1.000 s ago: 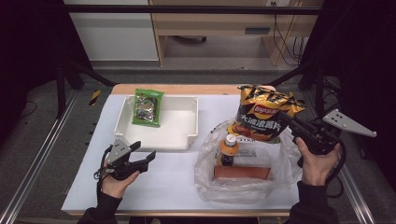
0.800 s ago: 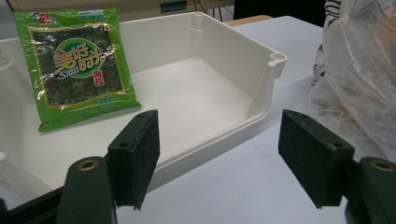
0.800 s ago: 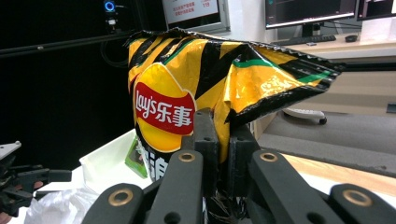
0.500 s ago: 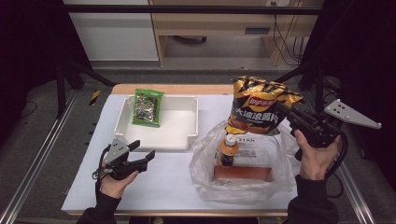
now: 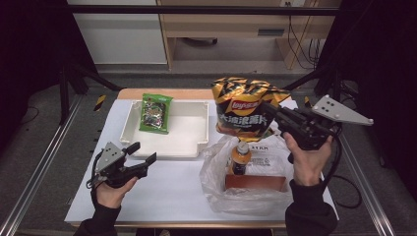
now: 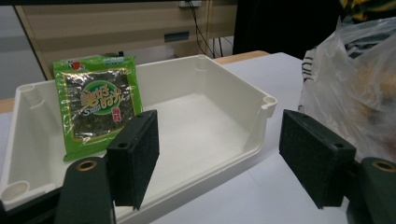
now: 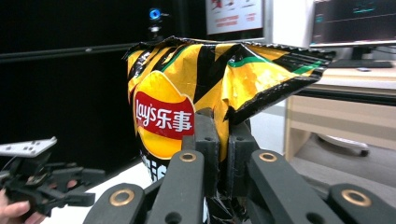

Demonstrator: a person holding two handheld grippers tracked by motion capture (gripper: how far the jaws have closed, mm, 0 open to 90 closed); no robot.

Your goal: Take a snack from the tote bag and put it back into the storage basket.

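Observation:
A yellow and black bag of chips [image 5: 243, 107] hangs in the air above a clear plastic bag [image 5: 246, 189], pinched at its edge by my right gripper [image 5: 268, 112], which is shut on it. In the right gripper view the chips bag [image 7: 187, 93] rises from between the closed jaws of my right gripper [image 7: 223, 154]. Inside the plastic bag stand an orange-capped bottle [image 5: 239, 157] and a brown box [image 5: 255, 183]. My left gripper [image 5: 142, 153] hovers open over the table near the front of a white tray [image 5: 196, 142]. A green seaweed packet [image 6: 95, 105] leans in that tray [image 6: 224, 135].
The white table top [image 5: 167, 196] spreads between my hands. A wooden desk with cables [image 5: 236, 24] stands beyond the table. Metal frame rails [image 5: 39, 167] run along both sides.
My right gripper has lifted the chips bag up out of the plastic bag and carried it left. The left gripper has risen slightly.

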